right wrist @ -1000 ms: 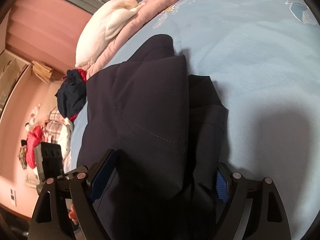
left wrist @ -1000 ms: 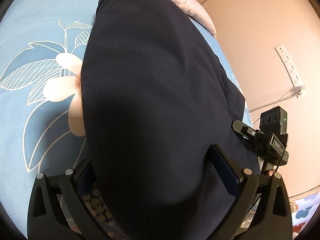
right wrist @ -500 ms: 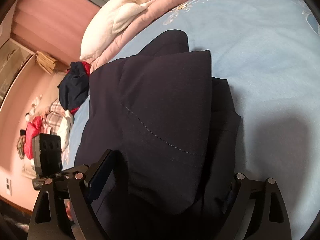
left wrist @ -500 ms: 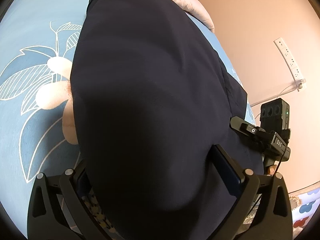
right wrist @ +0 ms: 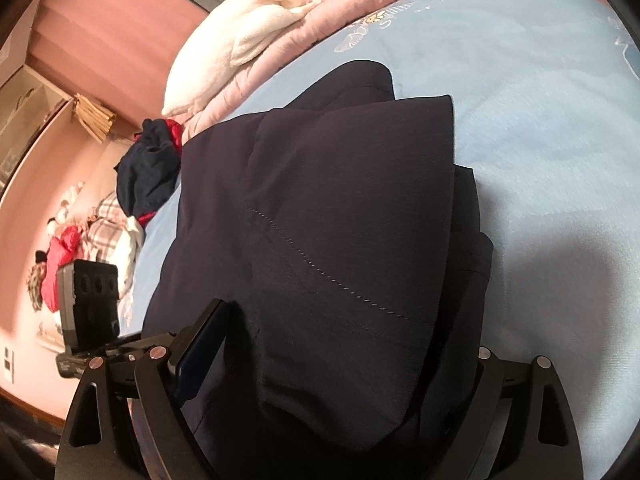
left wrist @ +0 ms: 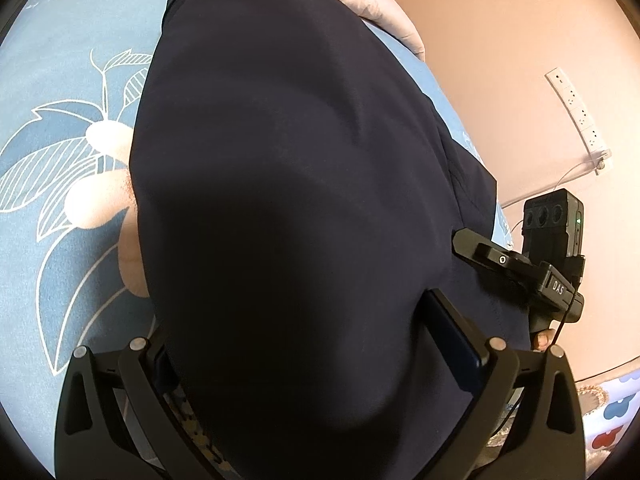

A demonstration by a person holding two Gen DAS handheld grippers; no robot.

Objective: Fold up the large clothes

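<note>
A large dark navy garment [left wrist: 288,184] lies folded in layers on a light blue floral bedsheet [left wrist: 60,152]. It also fills the right wrist view [right wrist: 328,240], its top layer showing a stitched seam. My left gripper [left wrist: 312,344] has its jaws wide apart, with the near edge of the garment bulging between and over them. My right gripper [right wrist: 332,364] also has its jaws wide apart, the fabric lying between them; its right finger is mostly hidden under the cloth. The right gripper's body [left wrist: 532,272] shows at the garment's right edge in the left wrist view.
A pink quilt [right wrist: 320,12] and a white fluffy blanket [right wrist: 240,44] lie at the far end of the bed. A pile of mixed clothes [right wrist: 132,184] sits at the left. A pink wall with a power strip [left wrist: 580,116] runs beside the bed.
Both grippers have pushed forward over the garment, which now fills more of each view. The right gripper's right blue pad has slipped under the cloth.
</note>
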